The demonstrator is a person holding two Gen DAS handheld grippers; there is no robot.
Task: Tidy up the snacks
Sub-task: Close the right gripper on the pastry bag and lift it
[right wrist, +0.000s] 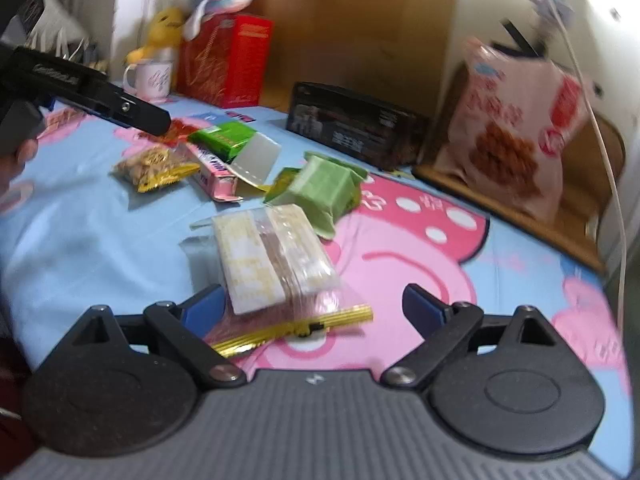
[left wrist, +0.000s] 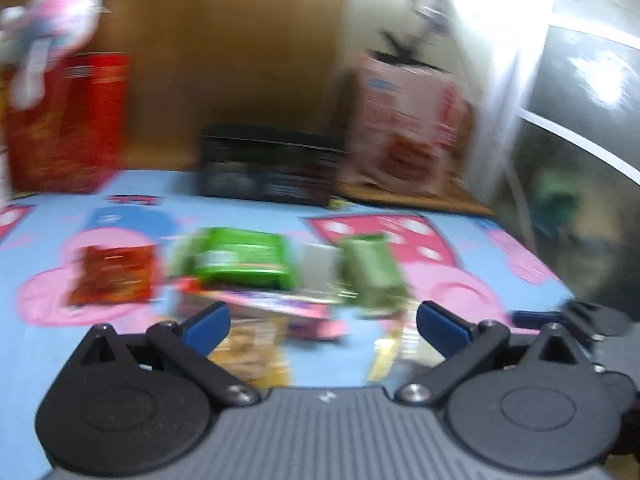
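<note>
- Clear zip bag of wafers [right wrist: 276, 258]: lying on the cartoon sheet [right wrist: 80, 240], long axis running away from the camera, gold zip end nearest.
- Right gripper [right wrist: 316, 312]: jaws standing wide, gripping nothing; bag's near end lying between them.
- Left gripper [left wrist: 322, 322]: jaws gaping, empty, above blurred snacks.
- Right view alone is showing a mug [right wrist: 150, 78].

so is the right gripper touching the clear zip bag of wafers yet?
Cannot tell. In the right wrist view the right gripper stands open around the zip bag; the left blue finger overlaps the bag's edge, with no plain gap or contact.
</note>
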